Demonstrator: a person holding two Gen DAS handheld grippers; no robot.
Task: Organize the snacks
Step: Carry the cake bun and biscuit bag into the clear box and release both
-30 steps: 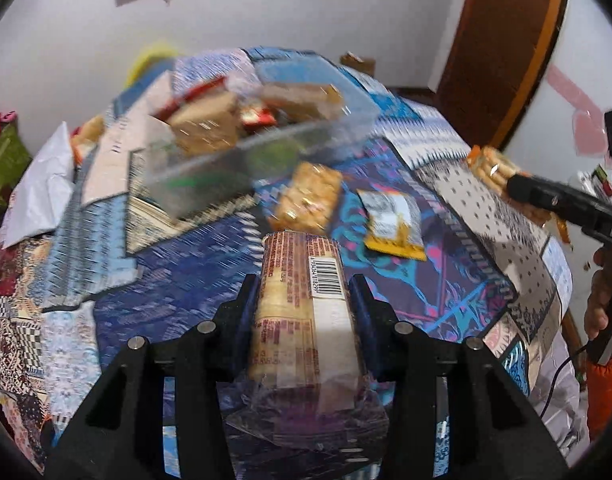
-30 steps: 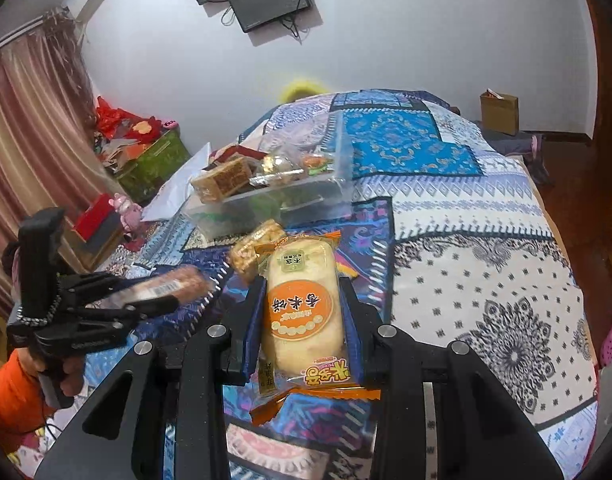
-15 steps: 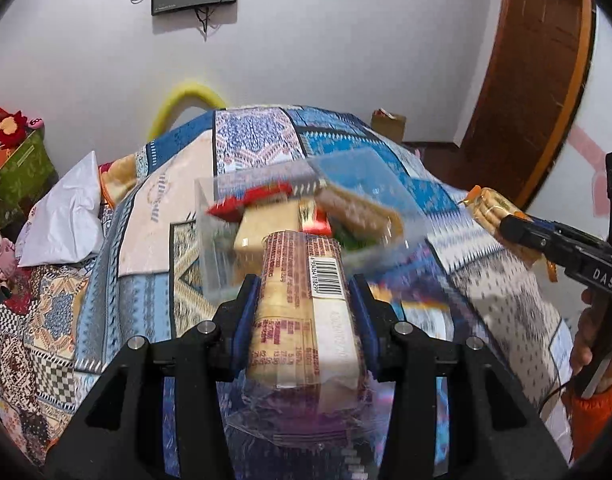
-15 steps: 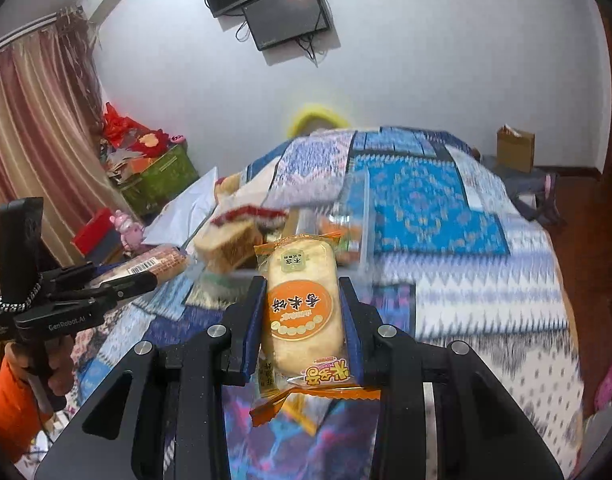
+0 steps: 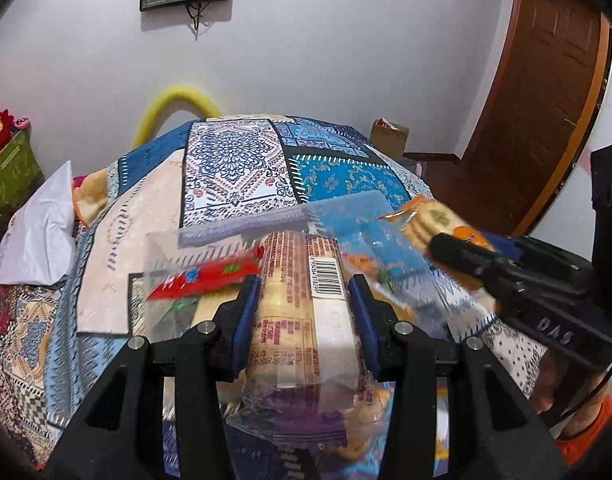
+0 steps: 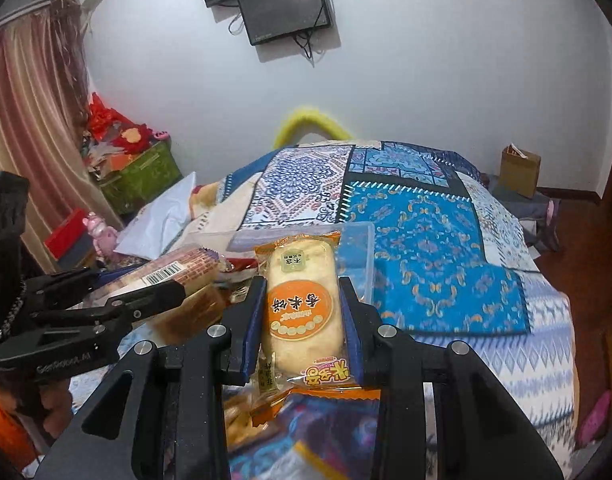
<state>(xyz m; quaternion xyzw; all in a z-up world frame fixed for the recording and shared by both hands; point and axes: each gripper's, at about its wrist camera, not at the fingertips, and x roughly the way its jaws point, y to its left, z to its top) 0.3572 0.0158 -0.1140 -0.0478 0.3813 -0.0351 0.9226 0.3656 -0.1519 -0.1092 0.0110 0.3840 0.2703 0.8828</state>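
Your left gripper (image 5: 304, 300) clamps a biscuit pack (image 5: 302, 312), your right gripper (image 6: 302, 320) a rice cracker (image 6: 302, 304). The bin (image 5: 346, 216) just beyond both fingertips already holds snacks; these two remain undropped.

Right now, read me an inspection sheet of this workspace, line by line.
Surface: a bed under a patchwork quilt.
Job's things: a clear plastic box on the quilt with a red packet inside; its other contents are blurred.
Clutter: loose snack packets lie low in the right wrist view, blurred.
Grippers: the left gripper is shut on a barcoded biscuit pack; the right gripper is shut on an orange-label rice cracker pack. Both are near the box.
Cables: wires hang under the wall screens.
Surroundings: a curtain, a green box, a white pillow, a cardboard box, a wooden door.
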